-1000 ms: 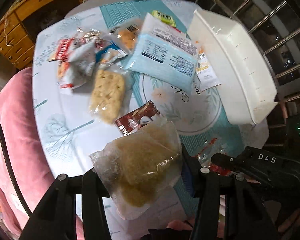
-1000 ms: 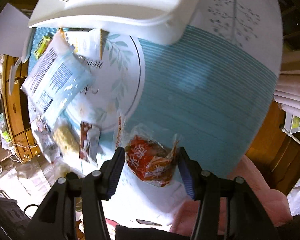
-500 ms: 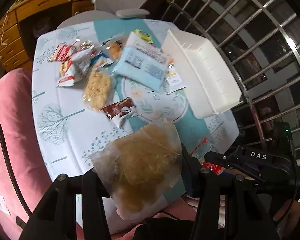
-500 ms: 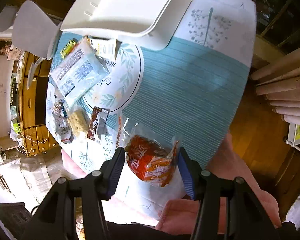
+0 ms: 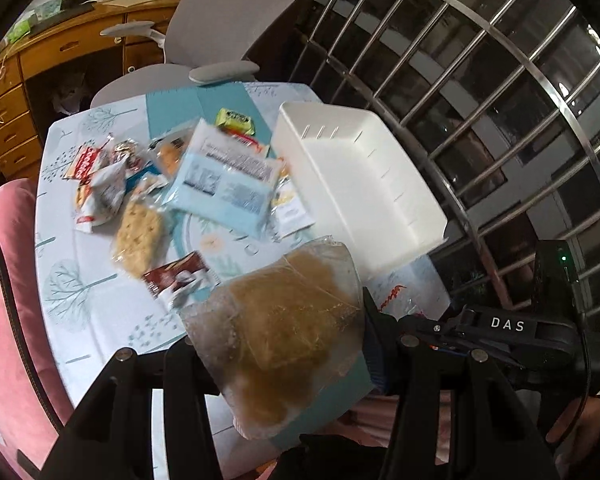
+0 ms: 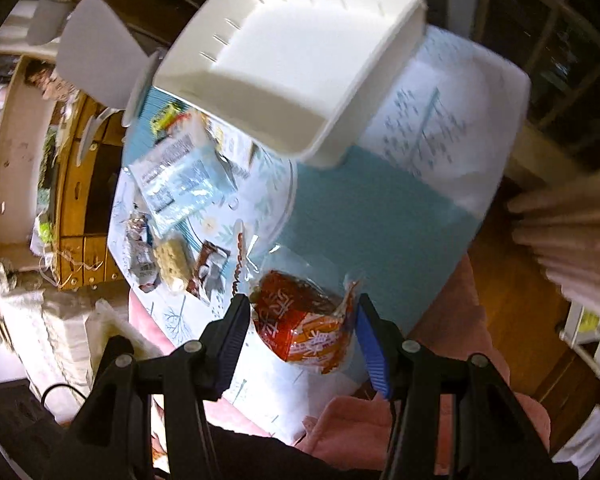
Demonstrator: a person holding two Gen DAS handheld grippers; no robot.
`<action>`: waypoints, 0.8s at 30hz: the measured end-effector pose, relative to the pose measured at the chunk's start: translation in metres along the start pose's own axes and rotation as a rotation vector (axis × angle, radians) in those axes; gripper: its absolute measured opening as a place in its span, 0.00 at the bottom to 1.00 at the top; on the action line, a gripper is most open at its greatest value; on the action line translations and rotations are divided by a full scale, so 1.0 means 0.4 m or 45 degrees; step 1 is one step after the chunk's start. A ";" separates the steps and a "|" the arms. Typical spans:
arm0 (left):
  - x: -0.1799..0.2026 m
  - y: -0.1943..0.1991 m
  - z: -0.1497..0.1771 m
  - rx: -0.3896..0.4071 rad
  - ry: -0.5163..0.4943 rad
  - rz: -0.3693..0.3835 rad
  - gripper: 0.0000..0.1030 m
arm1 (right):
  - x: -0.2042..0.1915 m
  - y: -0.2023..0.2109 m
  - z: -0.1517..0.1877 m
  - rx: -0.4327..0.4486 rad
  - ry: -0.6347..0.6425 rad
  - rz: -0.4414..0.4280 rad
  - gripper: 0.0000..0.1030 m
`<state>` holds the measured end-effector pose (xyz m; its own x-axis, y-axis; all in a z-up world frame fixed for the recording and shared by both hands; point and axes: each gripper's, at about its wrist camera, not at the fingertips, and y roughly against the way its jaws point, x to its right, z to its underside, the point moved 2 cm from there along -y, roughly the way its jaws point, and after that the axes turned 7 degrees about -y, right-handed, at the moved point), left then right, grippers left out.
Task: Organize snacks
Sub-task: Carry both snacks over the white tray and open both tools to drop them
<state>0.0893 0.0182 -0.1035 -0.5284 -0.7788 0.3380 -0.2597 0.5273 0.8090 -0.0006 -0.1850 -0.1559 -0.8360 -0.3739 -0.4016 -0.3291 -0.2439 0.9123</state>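
Two packets are in the air, one per tool. Left wrist view: your left gripper (image 5: 278,354) is clenched on a clear bag of brown biscuits (image 5: 288,328), held above the near edge of the table (image 5: 80,308). The empty white bin (image 5: 364,184) sits ahead and to the right, well apart from the bag. Loose snacks lie beside it: a pale blue packet (image 5: 228,184), a cracker pack (image 5: 138,236). Carry the bag level over the bin's near wall, then let go low so it lands flat.

Right wrist view: your right gripper (image 6: 302,334) is pinching a red packet (image 6: 300,324), also off the table. The bin (image 6: 284,52) lies straight ahead. Judgement: go in one hand at a time, or the tools may crowd each other over the rim.
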 end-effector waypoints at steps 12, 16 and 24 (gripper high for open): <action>0.175 -0.114 -0.138 0.128 0.095 -0.069 0.49 | -0.011 0.073 -0.269 -0.011 0.200 -0.020 0.51; 0.216 -0.156 -0.176 0.166 0.150 -0.080 0.49 | -0.023 0.092 -0.360 -0.008 0.283 -0.009 0.51; 0.293 -0.263 -0.242 0.201 0.259 -0.055 0.49 | -0.043 0.127 -0.524 0.007 0.450 0.063 0.51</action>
<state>0.1328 -0.1614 -0.1023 -0.3446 -0.8458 0.4073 -0.4102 0.5259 0.7451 0.0892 -0.3785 -0.1195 -0.6477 -0.6718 -0.3594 -0.2955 -0.2133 0.9312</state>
